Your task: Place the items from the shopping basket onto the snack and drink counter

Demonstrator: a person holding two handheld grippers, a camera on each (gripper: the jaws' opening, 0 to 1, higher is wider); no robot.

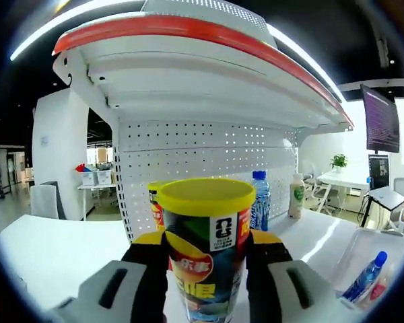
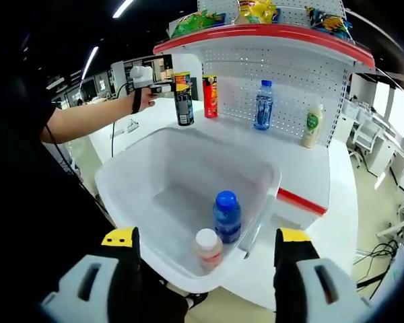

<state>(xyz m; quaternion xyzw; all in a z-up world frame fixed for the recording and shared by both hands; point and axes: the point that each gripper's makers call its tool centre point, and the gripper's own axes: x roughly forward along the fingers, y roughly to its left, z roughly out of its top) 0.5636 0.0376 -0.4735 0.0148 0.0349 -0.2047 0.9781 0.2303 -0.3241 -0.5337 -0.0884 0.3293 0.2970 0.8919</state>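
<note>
My left gripper (image 1: 206, 241) is shut on a tall snack can (image 1: 205, 269) with a yellow lid, held upright just above the white counter (image 1: 60, 249). In the right gripper view a person's hand holds that left gripper (image 2: 167, 87) with the dark can (image 2: 184, 108) beside a red can (image 2: 210, 96) at the shelf's left end. My right gripper (image 2: 207, 237) is open over the white shopping basket (image 2: 124, 176). A blue-capped bottle (image 2: 226, 217) and a white-capped bottle (image 2: 207, 247) stand in the basket.
A blue water bottle (image 2: 262, 104) and a white bottle with a green label (image 2: 312, 126) stand on the counter against the pegboard back (image 2: 242, 74). A red-edged shelf (image 2: 269, 32) above carries snack bags (image 2: 195, 23). Desks and chairs stand to the right.
</note>
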